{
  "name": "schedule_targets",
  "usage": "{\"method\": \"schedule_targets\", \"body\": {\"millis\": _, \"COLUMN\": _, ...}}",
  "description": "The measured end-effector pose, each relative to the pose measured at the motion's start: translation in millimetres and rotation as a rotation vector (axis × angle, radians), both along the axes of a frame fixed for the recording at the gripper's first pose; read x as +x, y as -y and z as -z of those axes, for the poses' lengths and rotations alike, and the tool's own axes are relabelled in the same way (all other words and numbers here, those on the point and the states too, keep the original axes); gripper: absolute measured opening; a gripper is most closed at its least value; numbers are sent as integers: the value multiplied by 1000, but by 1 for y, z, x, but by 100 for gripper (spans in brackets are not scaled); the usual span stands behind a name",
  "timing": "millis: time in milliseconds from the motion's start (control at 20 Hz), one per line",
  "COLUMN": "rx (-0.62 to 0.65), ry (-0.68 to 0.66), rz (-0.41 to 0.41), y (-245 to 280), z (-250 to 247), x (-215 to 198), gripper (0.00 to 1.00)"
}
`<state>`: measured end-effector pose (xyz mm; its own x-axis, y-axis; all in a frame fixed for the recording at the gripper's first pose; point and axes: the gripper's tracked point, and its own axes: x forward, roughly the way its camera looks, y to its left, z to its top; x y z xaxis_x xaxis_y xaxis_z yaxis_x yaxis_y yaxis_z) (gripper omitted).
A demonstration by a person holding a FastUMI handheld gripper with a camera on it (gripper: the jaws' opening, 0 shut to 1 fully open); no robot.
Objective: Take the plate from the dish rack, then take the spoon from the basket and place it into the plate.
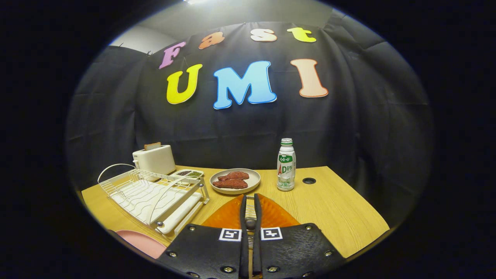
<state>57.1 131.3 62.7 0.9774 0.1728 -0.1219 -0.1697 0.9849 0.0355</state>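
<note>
The gripper clenches a spoon above the orange plate, right of the dish rack.

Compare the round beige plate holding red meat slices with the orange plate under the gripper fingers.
The beige plate is plain and carries two red meat slices; the orange plate is ribbed and carries none. The beige one sits beyond the shut gripper, beside the bottle; the orange one lies beneath it. Both rest on the wooden table.
</note>
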Motion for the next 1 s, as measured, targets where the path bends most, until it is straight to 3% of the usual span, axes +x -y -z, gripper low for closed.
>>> {"method": "schedule_targets", "body": {"millis": 350, "rx": -61, "ry": 6, "rz": -2, "y": 0, "z": -52, "x": -18, "gripper": 4}}
{"method": "schedule_targets", "body": {"millis": 1000, "rx": -61, "ry": 84, "rz": -25, "y": -22, "z": -162, "x": -86, "gripper": 4}}
